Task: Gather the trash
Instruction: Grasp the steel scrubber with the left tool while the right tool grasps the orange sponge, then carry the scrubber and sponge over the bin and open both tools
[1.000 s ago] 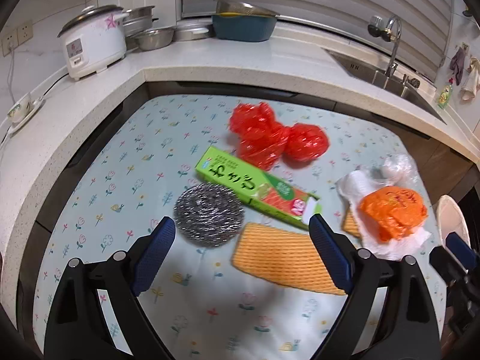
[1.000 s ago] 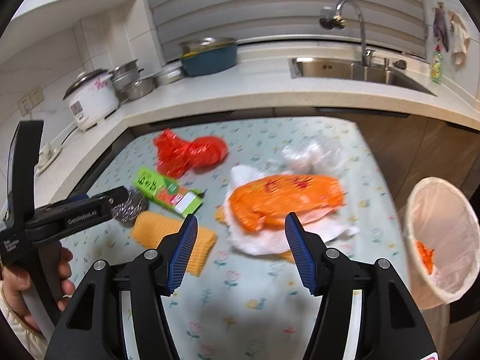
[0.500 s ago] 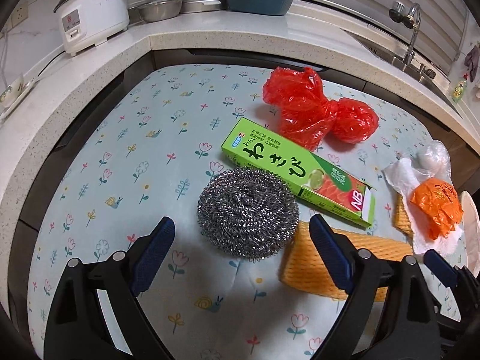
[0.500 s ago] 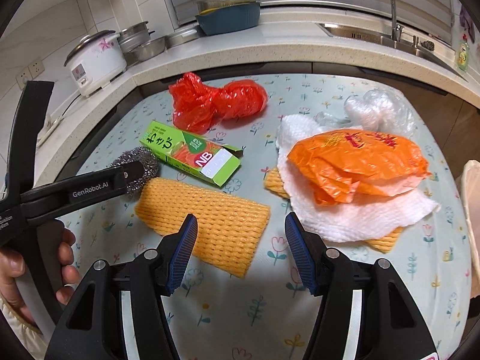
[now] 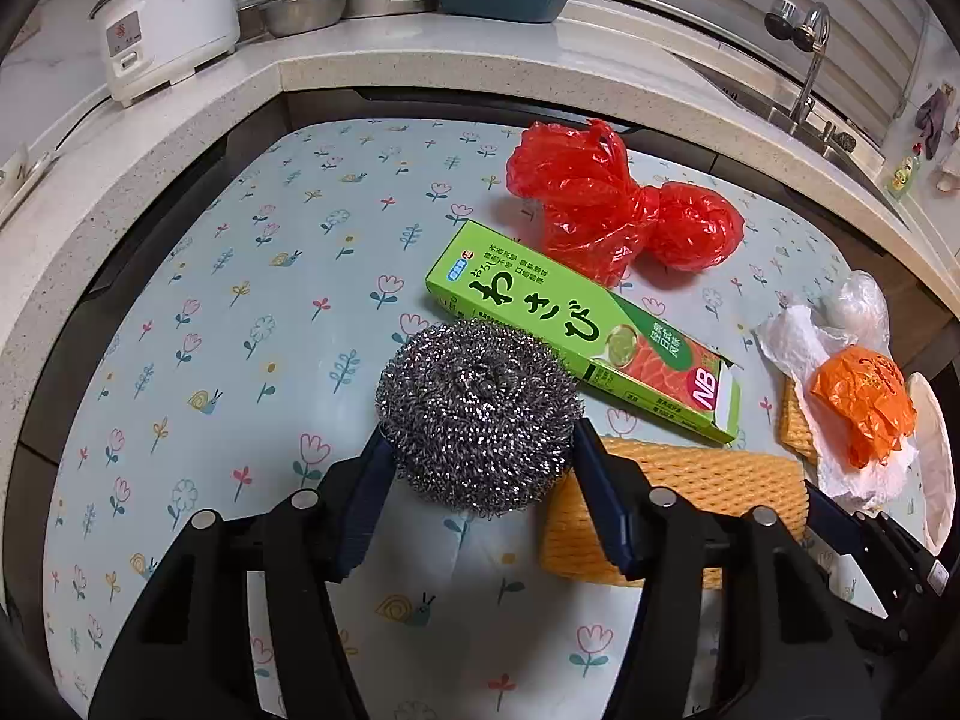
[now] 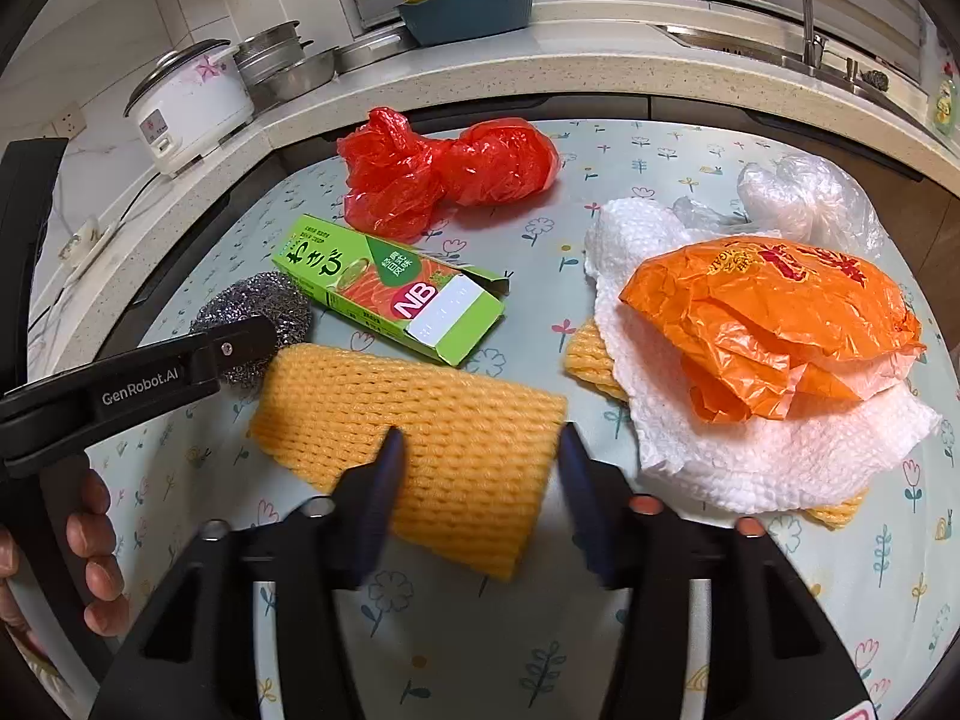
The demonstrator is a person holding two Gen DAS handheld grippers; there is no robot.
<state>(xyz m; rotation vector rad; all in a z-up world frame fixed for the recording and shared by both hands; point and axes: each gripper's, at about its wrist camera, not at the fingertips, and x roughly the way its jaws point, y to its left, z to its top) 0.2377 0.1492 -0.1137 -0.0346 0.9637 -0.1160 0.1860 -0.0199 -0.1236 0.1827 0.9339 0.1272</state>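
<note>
The left gripper (image 5: 480, 450) pinches the steel-wool scourer (image 5: 480, 414), its jaws just closing. The right gripper's (image 6: 477, 450) blurred jaws, also closing, straddle the orange foam net (image 6: 420, 420); contact is unclear.

Both views are bright and evenly lit from overhead, with soft, short shadows under the scrubber (image 5: 480, 414) and the foam net (image 6: 414, 450). Fisheye distortion bends the counter (image 5: 420, 60) into an arc and darkens the corners to black. The right gripper's fingers (image 6: 375, 504) are smeared by motion blur, while the left view is sharp.
</note>
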